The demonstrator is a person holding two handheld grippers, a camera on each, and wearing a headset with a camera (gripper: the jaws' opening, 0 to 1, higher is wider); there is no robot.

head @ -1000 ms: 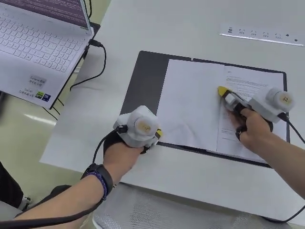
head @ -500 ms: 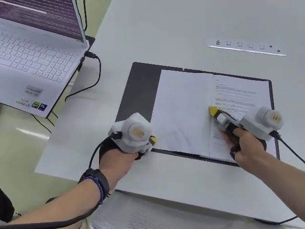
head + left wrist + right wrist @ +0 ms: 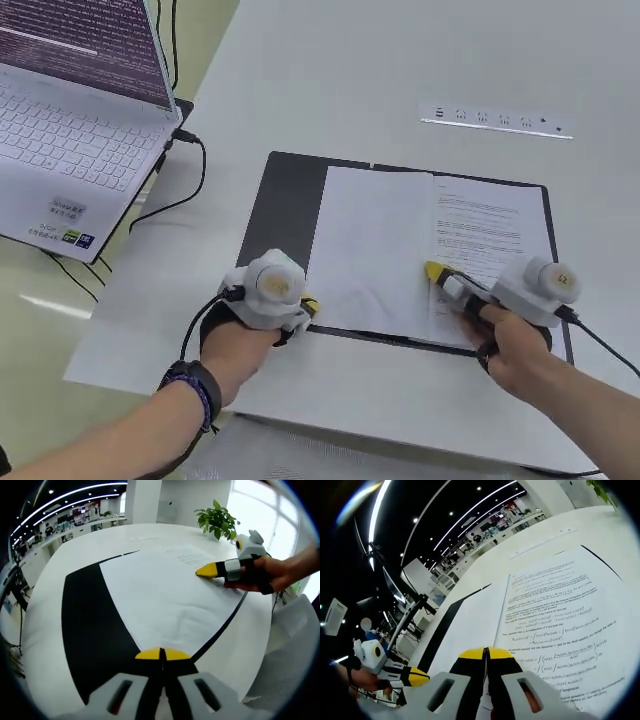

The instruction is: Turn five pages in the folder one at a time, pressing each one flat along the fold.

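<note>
Pressing now: your right gripper (image 3: pixel 434 270) has its yellow tips on the fold (image 3: pixel 431 215), low down near the bottom edge of the folder (image 3: pixel 288 200). The jaws are closed tip to tip with nothing between them.
Left gripper: your left gripper (image 3: pixel 306 303) sits at the folder's near edge, right by the lower corner of the turned page (image 3: pixel 370 235). Its jaws are pinched together and I see no paper caught in them.
Folder: lying open on the white table (image 3: pixel 350 70), with the dark cover to the left, the blank turned page over it and the printed page (image 3: pixel 492 225) to the right.
Turned page: it's down but not dead flat, with a soft ripple across its lower half.
Stage, my read: this looks like the flattening stroke along the fold, close to its lower end. How many pages are done, I can't tell.
Risk one: run off the bottom of the fold with weight on, and the tips could scuff or crease the sheet's edge.
Risk two: press sideways instead of along the fold, and you could push that ripple into a hard wrinkle.
Risk three: lighten the left side, and the folder may skate on the smooth table under the right gripper's push.
Risk four: on the next pick, closed tips on the printed stack could drag up two sheets, not one.
Surroundings: the laptop (image 3: pixel 70 150) and its cable (image 3: pixel 185 190) are well off to the left and the power strip (image 3: pixel 495 118) is beyond the folder, all apart from the work.
</note>
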